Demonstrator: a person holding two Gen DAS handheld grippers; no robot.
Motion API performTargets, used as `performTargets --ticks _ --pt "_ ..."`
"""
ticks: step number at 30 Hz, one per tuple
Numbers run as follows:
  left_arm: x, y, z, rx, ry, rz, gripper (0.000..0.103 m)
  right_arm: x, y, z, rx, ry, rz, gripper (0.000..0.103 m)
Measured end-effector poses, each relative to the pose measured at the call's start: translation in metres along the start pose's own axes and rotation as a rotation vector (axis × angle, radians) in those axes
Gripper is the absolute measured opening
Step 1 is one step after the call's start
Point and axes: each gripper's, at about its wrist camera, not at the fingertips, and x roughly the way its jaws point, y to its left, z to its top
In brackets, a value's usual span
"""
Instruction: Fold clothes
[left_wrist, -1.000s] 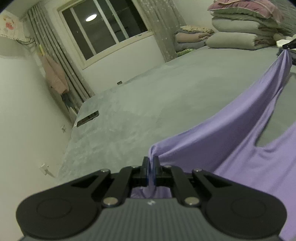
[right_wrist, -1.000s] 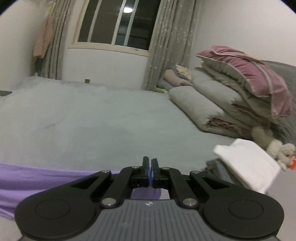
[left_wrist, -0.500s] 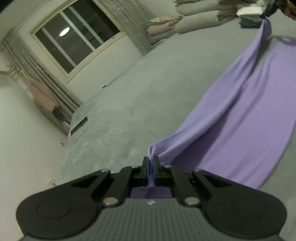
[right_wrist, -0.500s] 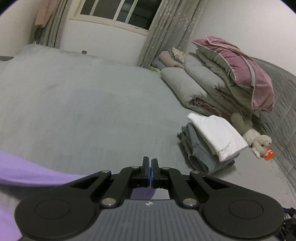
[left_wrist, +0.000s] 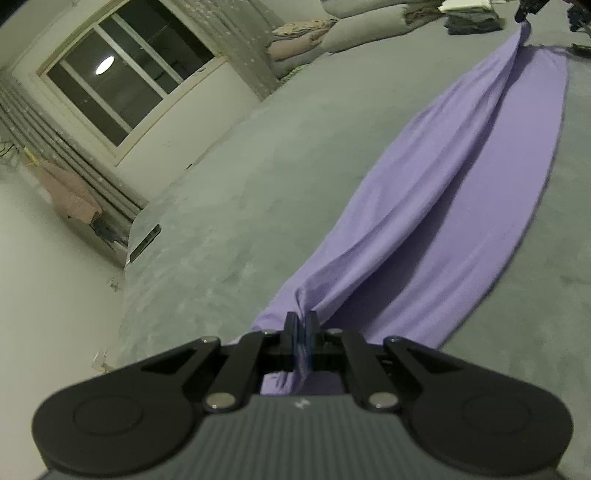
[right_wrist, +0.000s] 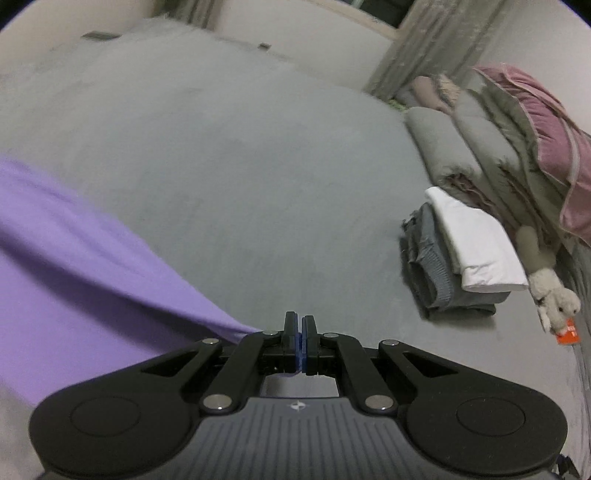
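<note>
left gripper: jaws pressed together on a bunched corner of the purple garment, the cloth pinched between the blue pads and trailing down behind them.
right gripper: jaws together; purple cloth runs in under the left finger, so the grip reads as clamped on the other end (the left wrist view shows the cloth rising to a dark tip at far top right, which i take to be this gripper).
purple garment: stretched in a long band between the two grippers, most of it lying on the grey bed cover, with one raised fold along its middle.
what changed: a second ago the cloth hung in the air with an opening showing near the right end; now it lies long and doubled on the bed, and both views tip further down toward the cover.
meaning for the task: i judge one lengthwise fold is being laid down, edges brought over together.
still to do: release, smooth, then a crosswise fold.
finished pile: folded grey and white clothes on the right, well apart from the purple cloth, beside a soft toy.
</note>
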Motion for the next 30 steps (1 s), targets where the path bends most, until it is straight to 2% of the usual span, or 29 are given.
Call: performTargets --ticks 4,11,19,21,27,30 --pt "-0.005 0.004 -0.003 -0.001 0.004 -0.012 0.003 -0.012 -0.001 -0.014 -0.001 -0.023 0.010 0.002" --pt "0.000 -0.008 -0.014 0.075 0.093 -0.055 0.003 -0.023 0.003 -0.036 -0.060 0.014 0.041 0.002" --pt "0.005 -0.020 -0.023 0.115 0.186 -0.078 0.003 -0.018 0.018 -0.052 -0.120 0.063 0.043 0.002" --pt "0.004 -0.016 -0.024 0.088 0.184 -0.073 0.003 -0.017 0.027 -0.055 -0.161 0.083 0.034 0.002" --pt "-0.009 0.001 -0.028 0.000 0.178 -0.093 0.009 -0.021 0.027 -0.060 -0.161 0.078 -0.007 0.002" --pt "-0.022 0.013 -0.027 -0.087 0.153 -0.081 0.010 -0.024 0.028 -0.063 -0.165 0.077 -0.040 0.003"
